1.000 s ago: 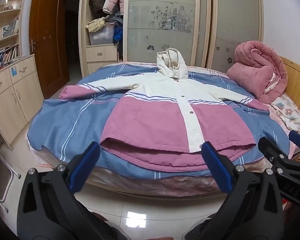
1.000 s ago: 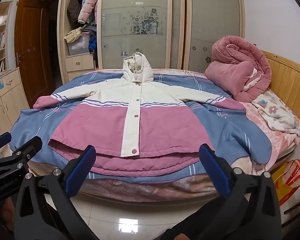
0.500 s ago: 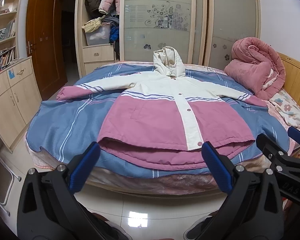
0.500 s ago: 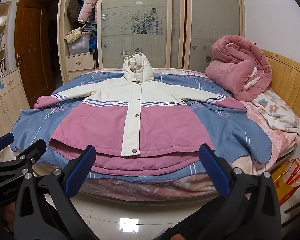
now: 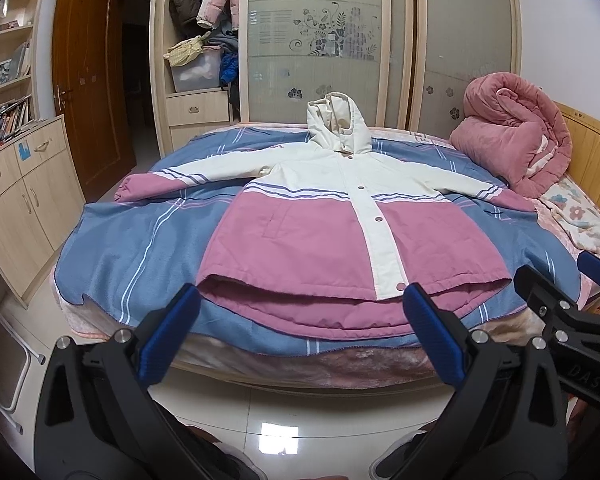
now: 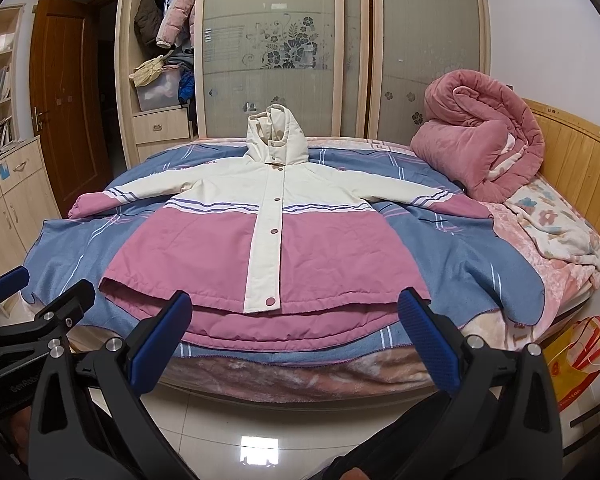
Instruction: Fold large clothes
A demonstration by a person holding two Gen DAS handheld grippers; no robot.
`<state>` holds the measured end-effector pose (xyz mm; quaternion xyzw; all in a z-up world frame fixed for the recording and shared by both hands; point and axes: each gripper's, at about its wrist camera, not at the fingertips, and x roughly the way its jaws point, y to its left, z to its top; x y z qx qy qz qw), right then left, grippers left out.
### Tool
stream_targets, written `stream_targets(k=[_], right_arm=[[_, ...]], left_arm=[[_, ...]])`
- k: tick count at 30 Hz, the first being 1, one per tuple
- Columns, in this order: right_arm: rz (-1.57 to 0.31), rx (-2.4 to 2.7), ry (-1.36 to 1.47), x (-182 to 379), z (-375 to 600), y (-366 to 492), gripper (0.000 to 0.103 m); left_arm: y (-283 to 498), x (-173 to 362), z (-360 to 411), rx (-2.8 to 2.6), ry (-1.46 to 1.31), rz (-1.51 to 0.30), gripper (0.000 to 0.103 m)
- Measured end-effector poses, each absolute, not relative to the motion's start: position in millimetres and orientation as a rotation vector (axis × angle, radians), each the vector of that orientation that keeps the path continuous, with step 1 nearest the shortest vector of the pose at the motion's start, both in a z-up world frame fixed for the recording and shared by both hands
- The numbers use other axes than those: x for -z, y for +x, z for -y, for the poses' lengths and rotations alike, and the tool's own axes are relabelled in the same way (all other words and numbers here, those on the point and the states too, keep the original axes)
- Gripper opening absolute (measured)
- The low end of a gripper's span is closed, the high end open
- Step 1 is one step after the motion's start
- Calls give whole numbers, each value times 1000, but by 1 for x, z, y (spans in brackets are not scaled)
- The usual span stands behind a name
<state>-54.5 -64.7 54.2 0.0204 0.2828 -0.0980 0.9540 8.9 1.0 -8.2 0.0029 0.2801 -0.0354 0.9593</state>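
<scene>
From the left wrist view, the left gripper (image 5: 298, 320) hangs over the glossy tiled floor (image 5: 300, 412) short of the bed's near edge, its blue-padded jaws wide apart and holding nothing. Beyond them a pink and cream hooded padded coat (image 5: 340, 236) lies flat, front up and snapped closed, on a blue striped blanket (image 5: 140, 248) that covers the bed. Both sleeves are spread outward and the cream hood (image 5: 336, 128) points toward the frosted-glass sliding wardrobe (image 5: 320, 40). A rolled pink quilt (image 5: 512, 136) sits at the far right of the bed, near the wooden headboard. The other tool's black frame shows at the right margin.

From the right wrist view, the right gripper (image 6: 294, 320) likewise sits before the bed's edge over the floor, jaws spread apart and empty. The coat's hem (image 6: 268, 312) lies just past the blue pads, not touching them. The left gripper's frame appears at the lower left. A yellow and red plastic bag (image 6: 576, 356) rests on the floor beside the bed's right corner.
</scene>
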Motion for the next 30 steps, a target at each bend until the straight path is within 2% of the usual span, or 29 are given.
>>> stream_targets(k=[30], right_arm=[[-566,200,53,-59,67,-56,102]], left_arm=[[8,9,1,75,8,-562,101]])
